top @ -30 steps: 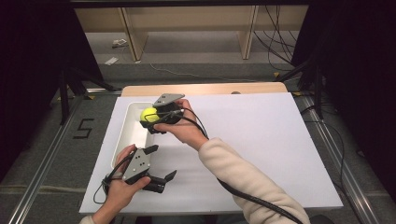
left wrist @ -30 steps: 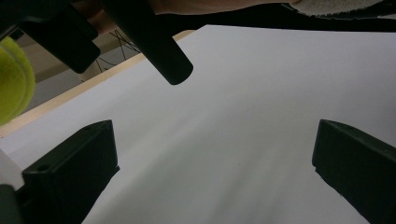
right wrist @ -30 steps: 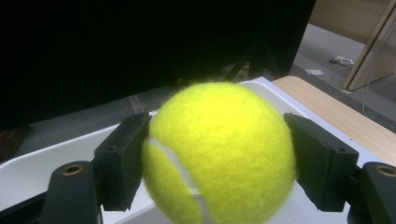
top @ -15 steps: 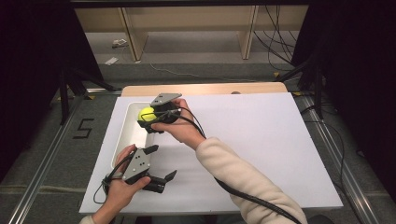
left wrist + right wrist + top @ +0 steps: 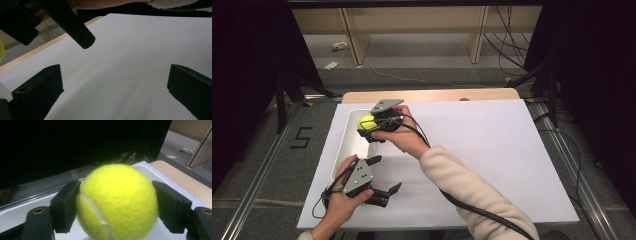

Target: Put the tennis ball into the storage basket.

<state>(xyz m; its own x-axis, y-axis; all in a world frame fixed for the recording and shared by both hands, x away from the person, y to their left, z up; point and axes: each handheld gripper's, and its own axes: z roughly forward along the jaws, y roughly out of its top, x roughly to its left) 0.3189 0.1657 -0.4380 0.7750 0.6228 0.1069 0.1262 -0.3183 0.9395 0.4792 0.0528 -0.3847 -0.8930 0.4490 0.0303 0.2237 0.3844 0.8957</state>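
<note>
My right hand-held gripper [image 5: 368, 131] is clamped on a yellow tennis ball [image 5: 117, 202], its two black jaws pressing the ball from either side, and I hold it over the far end of the white tray [image 5: 343, 150] that lies along the left part of the white tabletop [image 5: 492, 150]. In the right gripper view the ball sits squarely between the pads, with the tray's rim [image 5: 150, 168] just behind it. My left hand-held gripper [image 5: 386, 194] is nearer to me, just beside the tray's near end, low over the tabletop; its jaws stand wide apart with nothing between them, only bare white surface ahead.
</note>
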